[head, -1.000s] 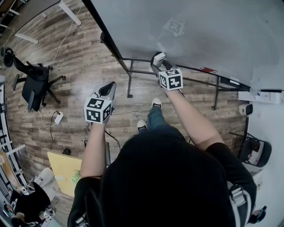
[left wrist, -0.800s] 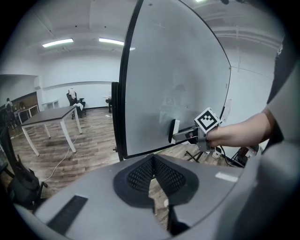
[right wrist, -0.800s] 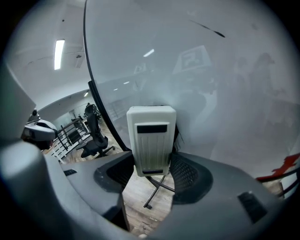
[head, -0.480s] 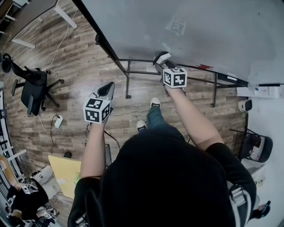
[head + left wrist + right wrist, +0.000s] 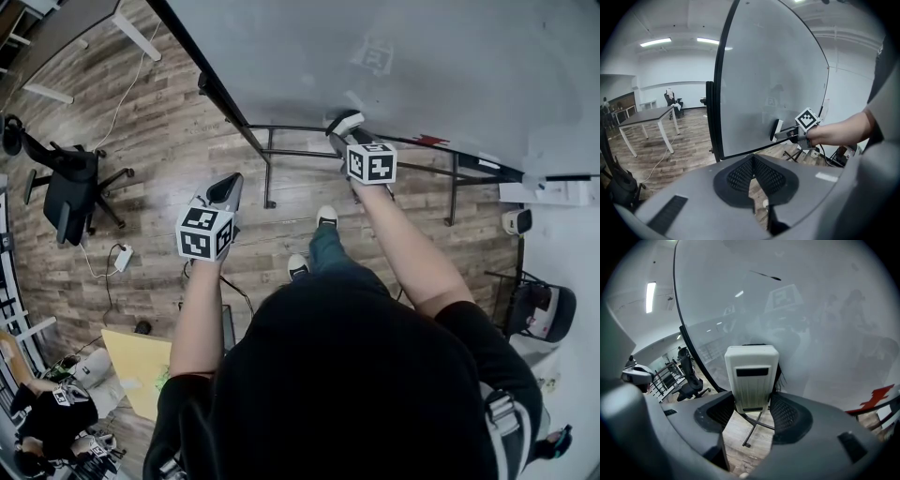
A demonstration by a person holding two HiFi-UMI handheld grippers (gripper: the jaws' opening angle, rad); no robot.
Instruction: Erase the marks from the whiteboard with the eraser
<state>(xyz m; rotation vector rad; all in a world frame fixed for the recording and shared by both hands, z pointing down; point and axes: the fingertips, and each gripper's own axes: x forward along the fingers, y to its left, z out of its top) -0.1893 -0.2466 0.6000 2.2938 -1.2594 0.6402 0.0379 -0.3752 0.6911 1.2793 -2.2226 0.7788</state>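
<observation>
The wiping step is under way: the right gripper (image 5: pixel 339 127) is clamped on the eraser (image 5: pixel 344 121), its two jaws pressing the white body from either side, and the eraser's far face appears to be against the whiteboard (image 5: pixel 422 56), close to the lower edge and nearer the board's left corner than its right. In the right gripper view the eraser (image 5: pixel 751 378) stands upright between the jaws, filling the gap, with the grey whiteboard (image 5: pixel 825 315) directly behind it. The board around the eraser looks already clean. A thin dark stroke (image 5: pixel 765 275) shows higher up the board, well above the eraser, though it may be a reflection and not ink, since the glossy surface mirrors the room. A red shape (image 5: pixel 876 399) sits at the lower edge toward the right corner; what it is cannot be told. If the stroke is a mark, the next move likely calls for sliding the eraser up from the lower edge toward it, keeping the pad flat and pressed on the board. The left gripper (image 5: pixel 228 189) hangs well clear of the board's left edge, over the wooden floor (image 5: pixel 141 122); its jaws are drawn together at the tips with nothing between them, and it plays no part in the wipe.
</observation>
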